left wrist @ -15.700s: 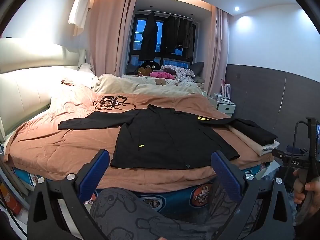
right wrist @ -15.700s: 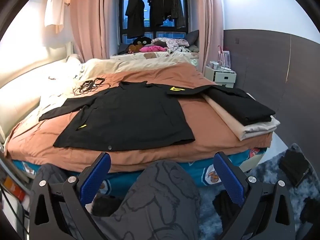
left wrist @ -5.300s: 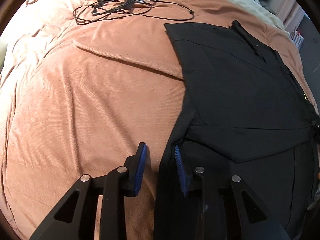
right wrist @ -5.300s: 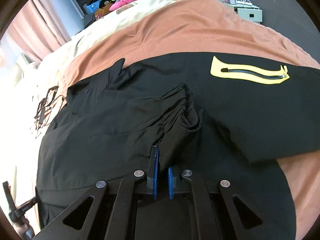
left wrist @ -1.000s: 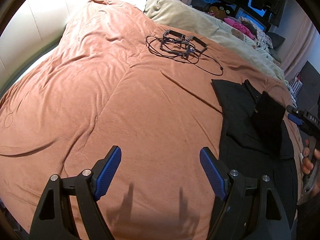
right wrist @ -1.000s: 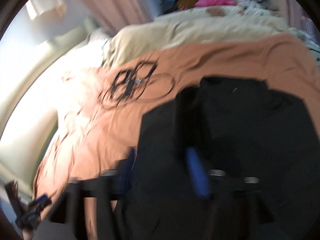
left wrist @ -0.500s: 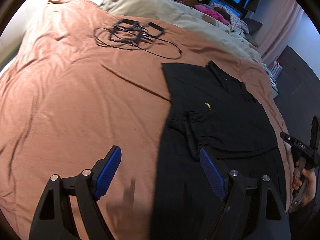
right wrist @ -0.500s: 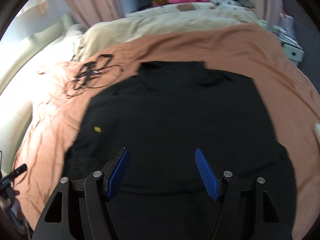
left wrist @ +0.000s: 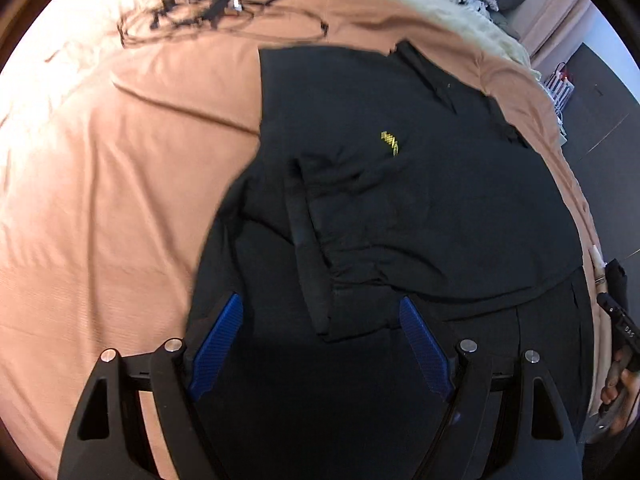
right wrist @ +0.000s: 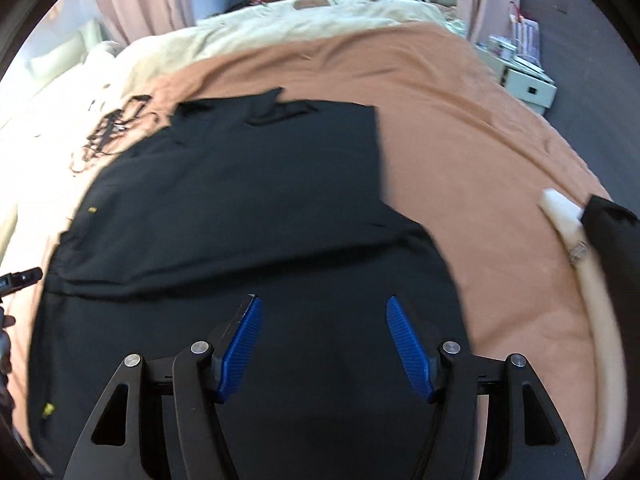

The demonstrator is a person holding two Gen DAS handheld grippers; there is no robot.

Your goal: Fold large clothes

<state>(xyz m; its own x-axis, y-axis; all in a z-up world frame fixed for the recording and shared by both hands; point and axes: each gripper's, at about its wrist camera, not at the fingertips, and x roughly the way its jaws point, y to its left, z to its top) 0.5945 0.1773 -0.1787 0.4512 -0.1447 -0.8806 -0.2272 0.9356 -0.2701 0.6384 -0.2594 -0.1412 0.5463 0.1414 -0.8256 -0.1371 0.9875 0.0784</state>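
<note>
A rust-coloured bedspread [left wrist: 100,208] carries my matte black jacket [left wrist: 400,208], sleeves folded in; both my left tongs [left wrist: 320,344] and right tongs [right wrist: 324,348] gape empty, the right just narrowing.

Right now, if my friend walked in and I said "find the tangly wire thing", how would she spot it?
Start at the big bed with the orange-brown blanket. A black jacket lies flat on it; look past the jacket's far left corner, toward the pale cream bedding. There sits the tangle of black cables, the only thin, loopy, stringy thing on the blanket, while everything else nearby is flat cloth.
</note>
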